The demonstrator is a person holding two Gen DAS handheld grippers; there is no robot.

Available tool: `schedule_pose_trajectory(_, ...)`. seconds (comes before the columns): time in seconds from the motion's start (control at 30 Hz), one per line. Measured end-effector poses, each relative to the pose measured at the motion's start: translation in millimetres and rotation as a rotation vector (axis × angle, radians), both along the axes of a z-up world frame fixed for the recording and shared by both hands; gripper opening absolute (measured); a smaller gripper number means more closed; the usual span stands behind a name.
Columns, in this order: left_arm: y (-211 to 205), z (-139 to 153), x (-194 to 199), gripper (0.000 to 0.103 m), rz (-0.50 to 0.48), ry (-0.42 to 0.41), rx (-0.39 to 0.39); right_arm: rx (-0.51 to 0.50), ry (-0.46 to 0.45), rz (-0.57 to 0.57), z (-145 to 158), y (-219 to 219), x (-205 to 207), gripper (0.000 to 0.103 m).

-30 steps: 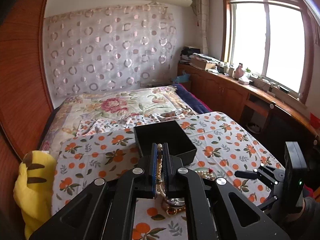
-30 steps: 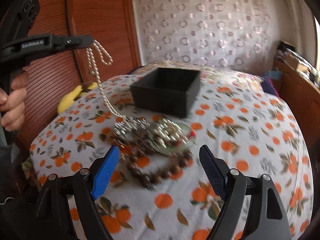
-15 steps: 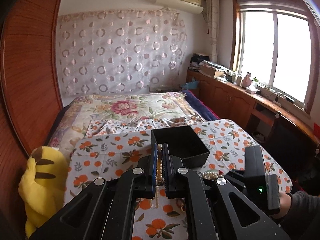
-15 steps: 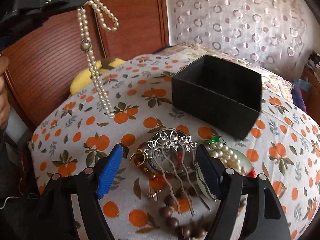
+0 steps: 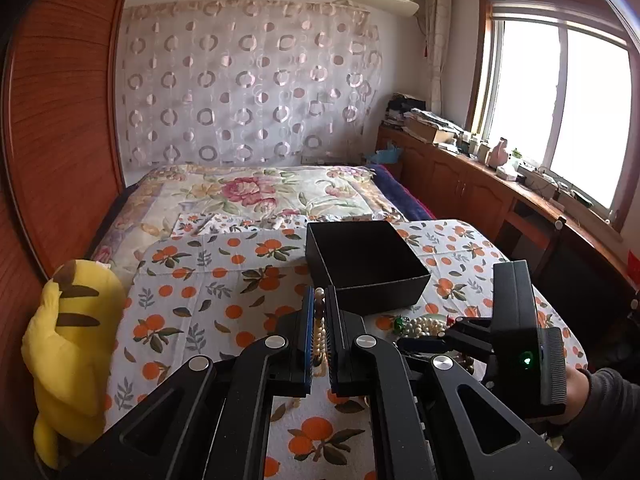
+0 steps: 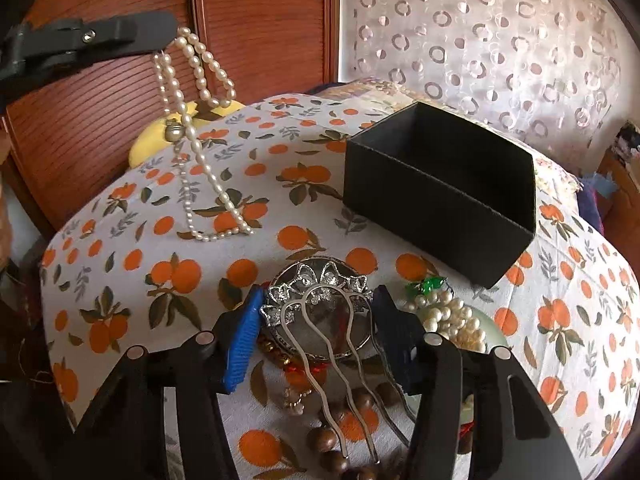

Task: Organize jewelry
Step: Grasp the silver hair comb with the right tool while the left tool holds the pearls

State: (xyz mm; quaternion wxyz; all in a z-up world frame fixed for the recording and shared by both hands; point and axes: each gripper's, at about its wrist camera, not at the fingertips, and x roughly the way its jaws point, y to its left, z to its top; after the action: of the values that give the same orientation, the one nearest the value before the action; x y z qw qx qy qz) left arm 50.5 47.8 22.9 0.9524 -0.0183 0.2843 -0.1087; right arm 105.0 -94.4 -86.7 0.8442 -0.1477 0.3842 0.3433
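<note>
Left gripper (image 5: pixel 319 332) clamped on long white pearl necklace (image 6: pixel 191 136), dangling above orange-print cloth (image 6: pixel 168 240), w/ open black square box (image 6: pixel 440 184) nearby. Right gripper (image 6: pixel 316 336) wide open, straddling silver hair comb (image 6: pixel 320 304). Next, probably: carry pearls over box, release.

Black left gripper (image 5: pixel 319 308) with 2 blue-edged ribbed pads, silver screws, black right gripper (image 6: pixel 316 312) with blue pad, green LED, grey sleeve (image 5: pixel 604 412)
</note>
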Motion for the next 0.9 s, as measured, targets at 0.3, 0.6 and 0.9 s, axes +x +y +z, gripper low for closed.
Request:
schedule_pose_trajectory(0.3, -4.6, -11.5, 2.3, 0.004, -0.003, 0.021, 0.005, 0.045, 0.013, -0.008, 6.3, -15.8, -3.9, 0.058)
schedule_pose_trajectory(0.6, -7.2, -12.7, 2.8, 0.005, -0.004, 0.023, 0.006, 0.072, 0.026, -0.017, 6.8, -19.9, -0.5, 0.059)
schedule_pose_trajectory(0.9, -7.6, -12.9, 3.5, 0.004, -0.005, 0.024, 0.006, 0.036, 0.006, 0.004, 5.3, -17.2, -7.2, 0.056)
